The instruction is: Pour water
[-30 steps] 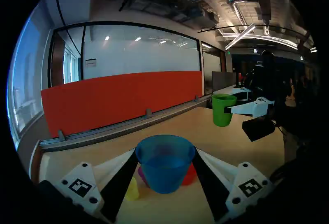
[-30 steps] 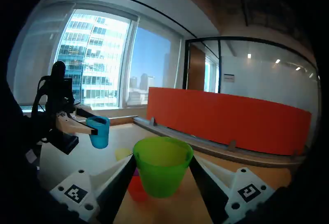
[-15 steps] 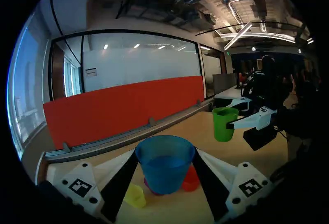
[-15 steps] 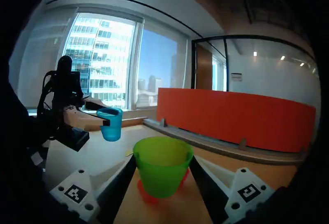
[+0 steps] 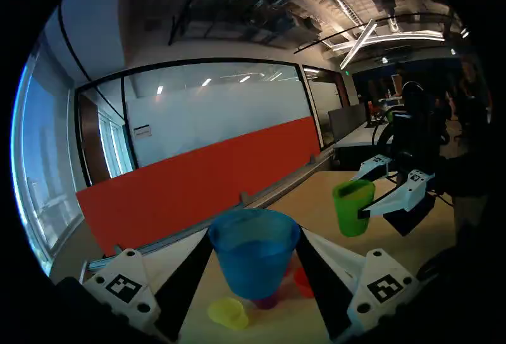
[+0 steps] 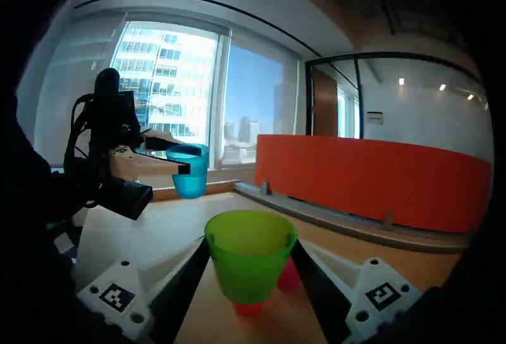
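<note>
My left gripper (image 5: 253,262) is shut on a blue cup (image 5: 253,255) with water in it, held upright above the wooden table (image 5: 316,202). My right gripper (image 6: 251,268) is shut on a green cup (image 6: 250,254), also upright and lifted. In the left gripper view the green cup (image 5: 351,207) hangs at the right in the right gripper (image 5: 362,212). In the right gripper view the blue cup (image 6: 190,171) is at the upper left in the left gripper (image 6: 187,165), higher than the green cup. The two cups are apart.
Small cups stand on the table below: a yellow one (image 5: 229,313), a red one (image 5: 303,281) and a purple one (image 5: 265,301); the red cup (image 6: 288,276) also sits behind the green cup. An orange partition (image 5: 190,183) runs along the table's far edge. Windows (image 6: 171,97) lie beyond.
Both grippers have risen with their cups. The blue cup has moved up and closer to the green cup; the small cups on the table have dropped lower in both views.
</note>
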A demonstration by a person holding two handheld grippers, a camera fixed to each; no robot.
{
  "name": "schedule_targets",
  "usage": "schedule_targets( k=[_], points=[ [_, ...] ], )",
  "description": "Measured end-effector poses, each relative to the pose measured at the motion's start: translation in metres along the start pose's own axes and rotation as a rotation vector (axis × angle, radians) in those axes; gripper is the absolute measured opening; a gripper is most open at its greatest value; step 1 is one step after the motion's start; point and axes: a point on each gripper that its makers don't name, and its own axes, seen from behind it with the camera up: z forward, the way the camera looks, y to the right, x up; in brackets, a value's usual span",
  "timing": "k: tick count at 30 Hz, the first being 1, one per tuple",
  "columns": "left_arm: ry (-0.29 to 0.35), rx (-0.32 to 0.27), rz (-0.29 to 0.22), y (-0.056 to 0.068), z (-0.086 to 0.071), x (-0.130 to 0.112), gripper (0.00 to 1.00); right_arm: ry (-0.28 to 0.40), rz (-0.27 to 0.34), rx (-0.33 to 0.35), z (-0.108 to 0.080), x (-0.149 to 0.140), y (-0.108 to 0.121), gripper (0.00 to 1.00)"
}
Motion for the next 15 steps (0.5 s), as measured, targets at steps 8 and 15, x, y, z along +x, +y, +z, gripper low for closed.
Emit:
schedule_targets(
  k=[8,15],
  points=[
    [0.009,0.014,0.073,-0.003,0.002,0.013,0.88,0.002,0.003,0.033,0.008,-0.001,-0.014,0.91],
    [0.024,0.027,0.107,-0.007,0.003,0.023,0.88,-0.001,0.001,0.064,0.014,-0.003,-0.026,0.91]
  ],
)
